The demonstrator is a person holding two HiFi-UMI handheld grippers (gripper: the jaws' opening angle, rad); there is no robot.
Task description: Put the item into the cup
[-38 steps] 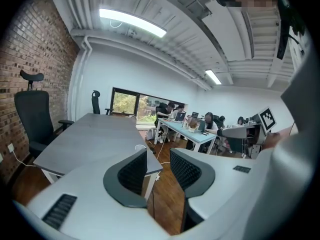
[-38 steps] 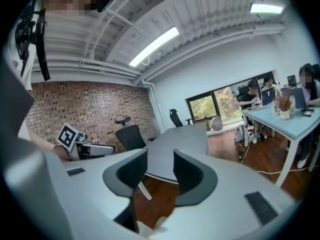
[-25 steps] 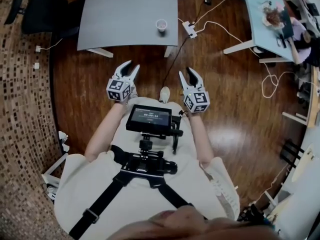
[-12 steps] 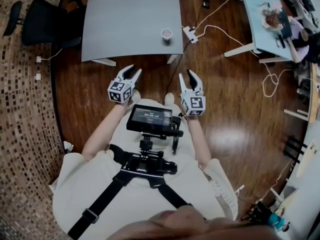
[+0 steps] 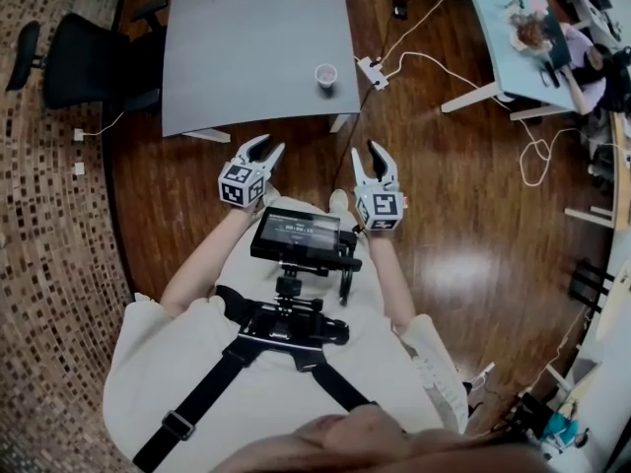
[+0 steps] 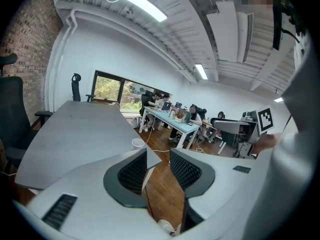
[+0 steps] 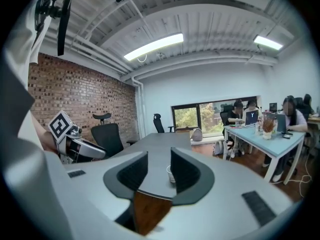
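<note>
A small white paper cup (image 5: 325, 74) stands near the front right corner of a grey table (image 5: 246, 37). The cup (image 6: 137, 144) shows in the left gripper view, and in the right gripper view the cup (image 7: 170, 174) sits partly behind a jaw. My left gripper (image 5: 264, 151) is open and holds nothing, short of the table's front edge. My right gripper (image 5: 369, 155) is open too, held beside it over the wooden floor. No item to put in the cup shows in any view.
A black office chair (image 5: 89, 62) stands left of the table. A white power strip (image 5: 373, 68) with cables lies on the floor at the table's right. A light blue desk (image 5: 518, 37) with people is at the far right. A chest-mounted screen (image 5: 294, 233) sits below the grippers.
The person has stepped closer to the table; the table and cup sit slightly nearer the grippers. Both grippers stay open and empty.
</note>
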